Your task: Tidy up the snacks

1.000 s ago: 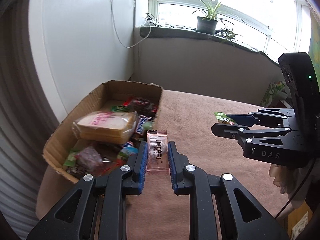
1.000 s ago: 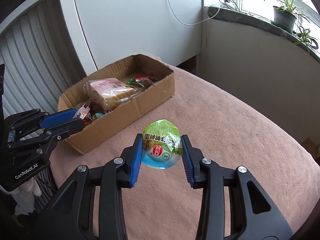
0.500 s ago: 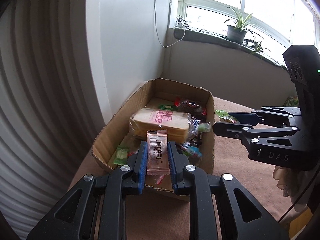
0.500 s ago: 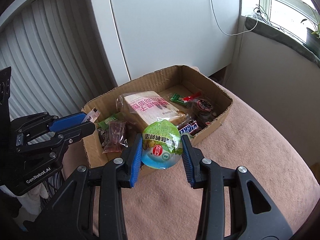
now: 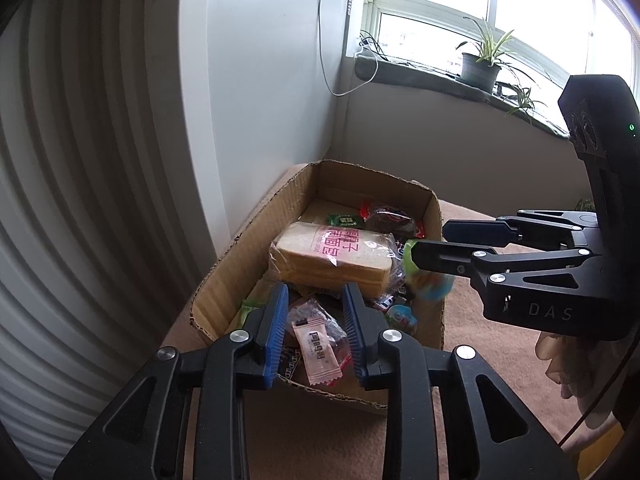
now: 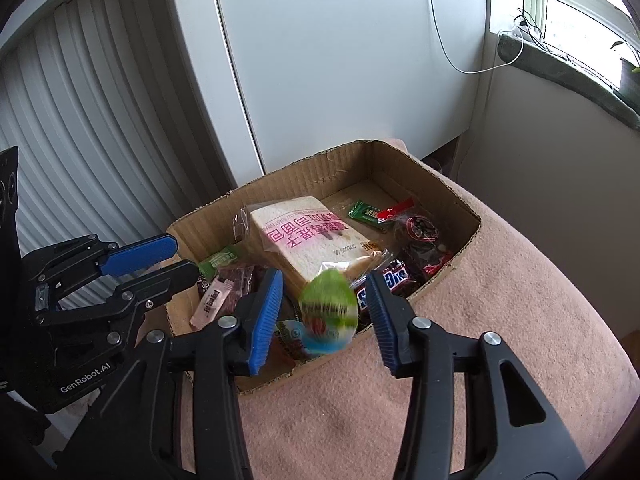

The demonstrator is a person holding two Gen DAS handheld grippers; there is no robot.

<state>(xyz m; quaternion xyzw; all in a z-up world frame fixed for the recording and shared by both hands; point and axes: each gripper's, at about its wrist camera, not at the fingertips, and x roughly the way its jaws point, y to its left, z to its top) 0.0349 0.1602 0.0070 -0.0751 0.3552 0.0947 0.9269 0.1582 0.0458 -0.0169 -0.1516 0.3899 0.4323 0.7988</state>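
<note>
An open cardboard box [image 5: 224, 268] [image 6: 320, 156] stands on a pink cloth and holds a wrapped loaf of sliced bread [image 5: 332, 256] [image 6: 304, 236] and small packets. My left gripper [image 5: 315, 292] [image 6: 178, 258] hangs over the box's near corner with its jaws opening. A pink sachet [image 5: 318, 354] [image 6: 210, 300] lies tilted and loose between them. My right gripper [image 6: 323, 280] [image 5: 432, 240] hovers over the box's long side, its jaws opening too. A green-lidded jelly cup [image 6: 328, 312] [image 5: 424, 276], blurred, drops free between its pads.
A Snickers bar [image 6: 384, 280], a green sachet [image 6: 366, 212] and dark red packets [image 6: 420, 236] lie in the box. The pink cloth [image 6: 500, 320] stretches right of it. A white cabinet and a ribbed shutter stand behind; potted plants [image 5: 480, 64] line the windowsill.
Both grippers swung from the cloth to over the box. Their jaws have parted: the pink sachet has slipped down from the left pads and the jelly cup falls from the right.
</note>
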